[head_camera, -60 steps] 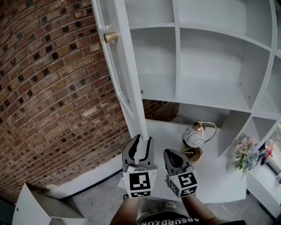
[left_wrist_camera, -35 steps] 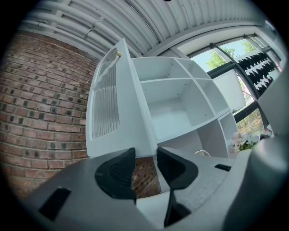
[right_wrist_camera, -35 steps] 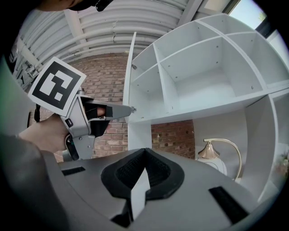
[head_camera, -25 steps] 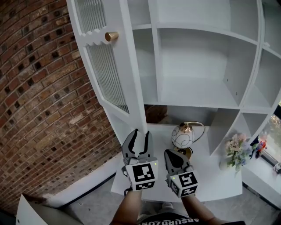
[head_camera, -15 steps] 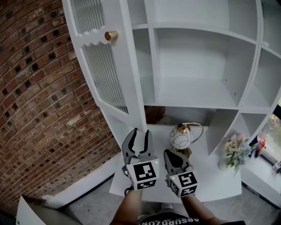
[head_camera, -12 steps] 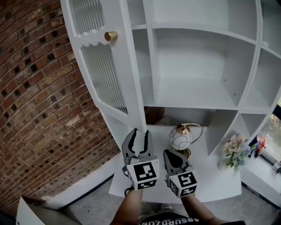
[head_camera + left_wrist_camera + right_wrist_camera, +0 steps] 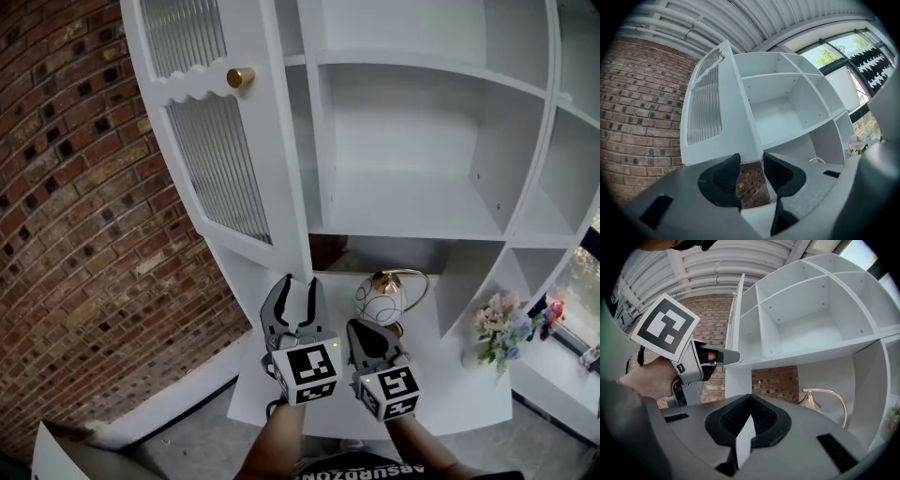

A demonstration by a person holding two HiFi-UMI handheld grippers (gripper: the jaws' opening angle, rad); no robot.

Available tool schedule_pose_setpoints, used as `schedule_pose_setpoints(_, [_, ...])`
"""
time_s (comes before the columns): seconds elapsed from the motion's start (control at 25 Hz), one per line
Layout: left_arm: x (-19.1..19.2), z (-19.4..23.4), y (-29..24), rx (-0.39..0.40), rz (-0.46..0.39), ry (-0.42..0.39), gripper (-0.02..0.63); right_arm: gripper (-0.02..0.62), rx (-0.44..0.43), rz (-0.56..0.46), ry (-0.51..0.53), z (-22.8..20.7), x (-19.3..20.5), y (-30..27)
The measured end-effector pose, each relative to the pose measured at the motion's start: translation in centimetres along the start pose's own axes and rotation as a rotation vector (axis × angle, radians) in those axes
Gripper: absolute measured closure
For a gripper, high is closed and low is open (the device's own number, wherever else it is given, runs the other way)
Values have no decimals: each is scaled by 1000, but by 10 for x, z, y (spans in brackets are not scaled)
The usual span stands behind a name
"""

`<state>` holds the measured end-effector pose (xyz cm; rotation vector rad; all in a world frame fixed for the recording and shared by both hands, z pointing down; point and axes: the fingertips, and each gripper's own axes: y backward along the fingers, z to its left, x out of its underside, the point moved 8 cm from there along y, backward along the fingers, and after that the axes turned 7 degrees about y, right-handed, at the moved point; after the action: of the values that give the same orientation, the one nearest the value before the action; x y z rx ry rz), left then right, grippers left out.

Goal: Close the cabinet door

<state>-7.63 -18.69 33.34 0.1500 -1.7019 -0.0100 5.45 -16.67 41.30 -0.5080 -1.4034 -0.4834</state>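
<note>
a: head view, any writing?
b: only square markers on the cubes; the shirt print is cut off. the cabinet door (image 7: 225,141) stands swung out toward the brick wall (image 7: 75,234). a white-and-gold ornament (image 7: 380,296) and flowers (image 7: 494,323) sit on the counter (image 7: 459,398).
a: left gripper view?
b: the left gripper (image 7: 750,161) has its fingers narrowly apart with nothing between them, and the door's lower edge is just beyond.
a: right gripper view?
b: the right gripper (image 7: 749,404) has its fingers pressed together, empty. open shelves (image 7: 811,324) lie ahead.

The head view looks steeply down from above on the left gripper (image 7: 302,287), the right gripper (image 7: 364,328) and the white cabinet (image 7: 531,159), while each gripper view looks level along its own jaws, from close by, at the same shelves (image 7: 412,202) and door (image 7: 217,159).
</note>
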Motion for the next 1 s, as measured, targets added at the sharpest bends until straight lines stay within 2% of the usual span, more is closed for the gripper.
schedule_pose_setpoints(0.4, [-1,-5,-16,4,-2,17,445,597,-3,-8,14,-12,-2,-7])
schedule_pose_setpoints(0.68, [2,-10,-29,-15,-16,-14,445,597,3,-11,11,-21,-1,-8])
schedule_pose_setpoints(1.0, [2,-12,-38,-19,-19,-13,446,597,11,-18,11,-29,-1,-10])
